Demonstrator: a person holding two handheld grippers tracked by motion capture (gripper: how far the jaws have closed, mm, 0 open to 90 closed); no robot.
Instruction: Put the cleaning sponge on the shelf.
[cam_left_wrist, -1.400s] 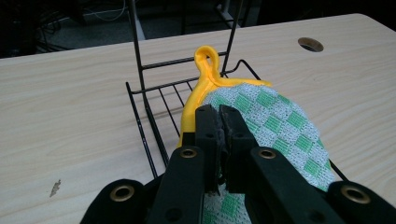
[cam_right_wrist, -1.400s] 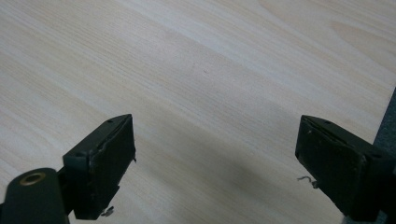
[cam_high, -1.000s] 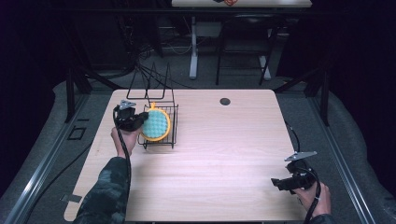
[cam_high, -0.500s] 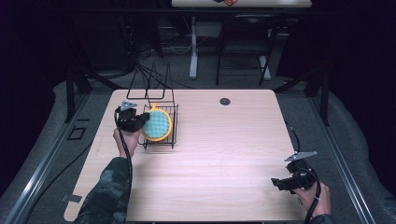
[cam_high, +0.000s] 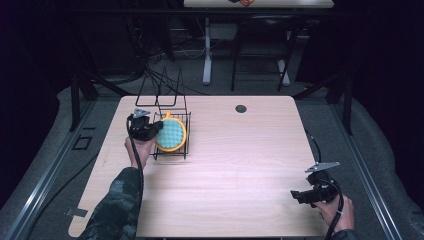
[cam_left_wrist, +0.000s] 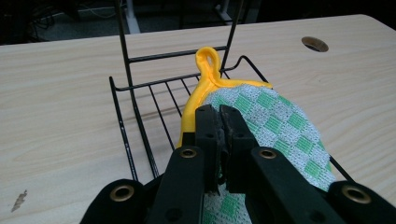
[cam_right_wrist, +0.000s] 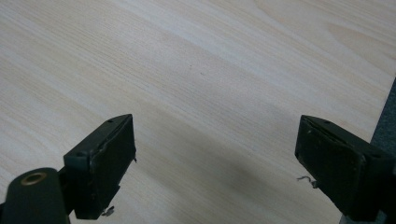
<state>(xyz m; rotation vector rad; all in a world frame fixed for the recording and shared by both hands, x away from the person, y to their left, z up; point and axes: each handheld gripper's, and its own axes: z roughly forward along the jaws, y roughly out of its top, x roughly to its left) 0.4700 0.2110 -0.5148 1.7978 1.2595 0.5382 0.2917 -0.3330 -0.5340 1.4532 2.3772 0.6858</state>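
A round pot holder (cam_high: 171, 134) with a green-and-white check face and a yellow rim leans in a black wire rack (cam_high: 172, 150) at the table's left. Its yellow loop (cam_left_wrist: 208, 58) points up by the rack's far bars. My left gripper (cam_high: 156, 131) is shut on the pot holder's near edge (cam_left_wrist: 261, 116), with the jaws pressed together over the cloth. My right gripper (cam_high: 296, 196) rests low at the table's front right corner. In the right gripper view its two pads (cam_right_wrist: 105, 161) stand wide apart over bare wood with nothing between them.
The wooden table (cam_high: 240, 165) has a round cable hole (cam_high: 241, 108) near its far edge. The rack's tall wire uprights (cam_high: 160, 82) rise behind the pot holder. A second desk and chair legs stand beyond the table, and dark floor surrounds it.
My left gripper and the pot holder have shifted slightly within the rack. The right gripper has stayed in place.
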